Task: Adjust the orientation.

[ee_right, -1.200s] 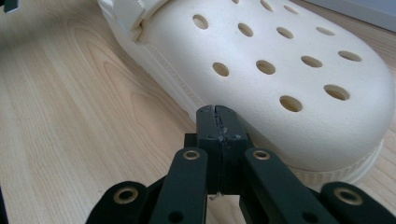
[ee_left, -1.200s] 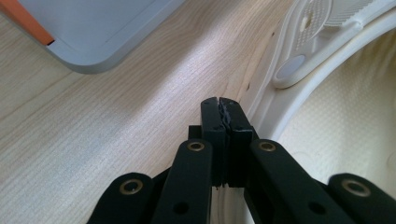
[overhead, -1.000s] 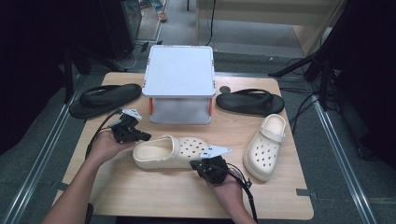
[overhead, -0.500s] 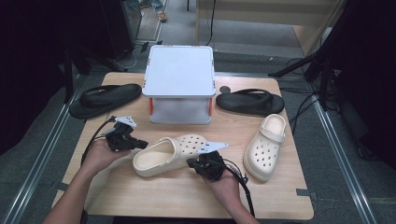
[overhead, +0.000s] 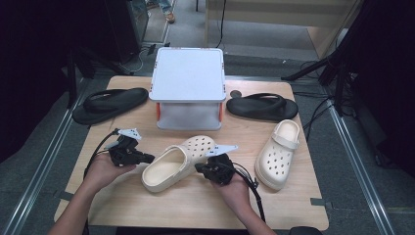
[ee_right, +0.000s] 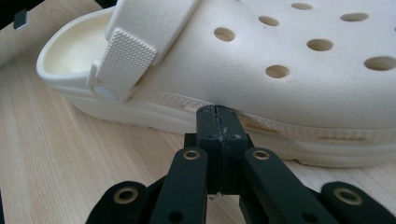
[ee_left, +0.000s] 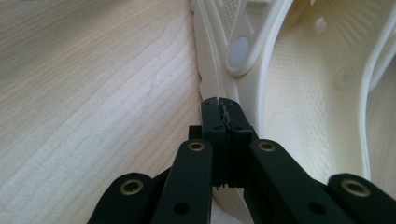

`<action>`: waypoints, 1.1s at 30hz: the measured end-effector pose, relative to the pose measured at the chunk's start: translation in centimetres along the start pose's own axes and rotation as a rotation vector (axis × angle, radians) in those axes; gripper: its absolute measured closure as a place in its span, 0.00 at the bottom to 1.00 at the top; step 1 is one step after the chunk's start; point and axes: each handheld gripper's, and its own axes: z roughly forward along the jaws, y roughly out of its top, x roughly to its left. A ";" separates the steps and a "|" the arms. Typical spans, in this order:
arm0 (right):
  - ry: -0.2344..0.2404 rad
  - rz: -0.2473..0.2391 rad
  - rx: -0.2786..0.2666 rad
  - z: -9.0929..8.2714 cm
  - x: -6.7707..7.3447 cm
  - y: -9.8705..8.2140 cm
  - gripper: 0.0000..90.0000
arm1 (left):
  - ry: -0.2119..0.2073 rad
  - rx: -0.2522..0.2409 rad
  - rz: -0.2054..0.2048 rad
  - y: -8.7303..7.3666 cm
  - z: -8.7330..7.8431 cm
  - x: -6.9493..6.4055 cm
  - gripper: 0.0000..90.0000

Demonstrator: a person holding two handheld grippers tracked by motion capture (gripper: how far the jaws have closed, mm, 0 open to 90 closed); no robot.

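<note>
Roughly centre of wooden table (overhead: 195,205), below white stand (overhead: 188,83), lies cream clog (overhead: 178,161), toe toward stand. I judge it light, springy foam, matte, not fragile. Best hold: heel rim or strap. My left gripper (overhead: 147,157) and right gripper (overhead: 199,168) flank it, jaws together, gripping nothing.

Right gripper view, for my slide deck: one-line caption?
Shut right gripper tips against the sole edge of a cream perforated clog on the wooden table.

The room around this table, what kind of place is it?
Probably a lab or workshop set up for recording: a wooden table fenced by metal rails, cables on the floor, dark stands beside it.
</note>
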 end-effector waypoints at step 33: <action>-0.038 0.010 0.006 1.2 -0.8 1.8 1.00 | -0.101 0.014 -0.014 -1.5 1.2 -4.4 1.00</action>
